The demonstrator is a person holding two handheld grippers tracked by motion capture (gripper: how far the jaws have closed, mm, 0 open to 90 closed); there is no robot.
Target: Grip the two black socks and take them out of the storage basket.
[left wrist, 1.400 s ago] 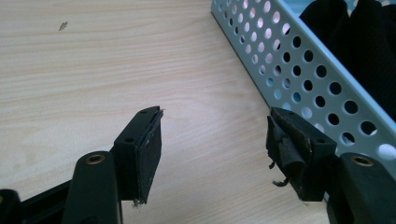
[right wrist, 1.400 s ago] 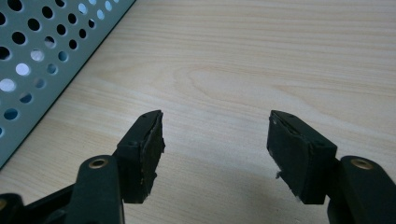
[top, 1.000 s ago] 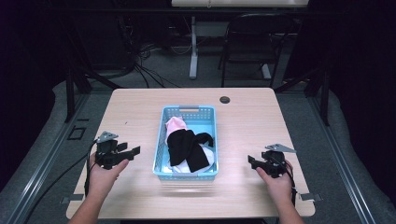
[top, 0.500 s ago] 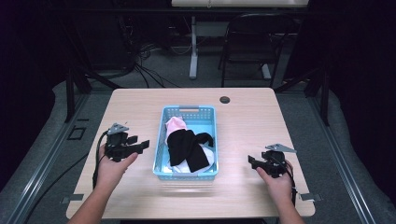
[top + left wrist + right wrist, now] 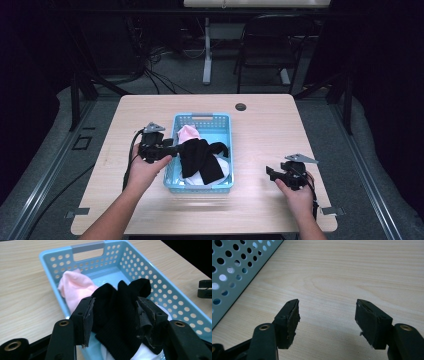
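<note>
Black garment (image 5: 120, 315) between spread left claw (image 5: 113, 315) jaws, over basket rim (image 5: 175, 300)

One basket (image 5: 222, 125), three garments (image 5: 200, 159)

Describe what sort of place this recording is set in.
Probably a lab or recording room, not a home: a bare wooden table stands on grey carpet, with loose cables on the floor behind it, a folding chair and dark surroundings.
</note>
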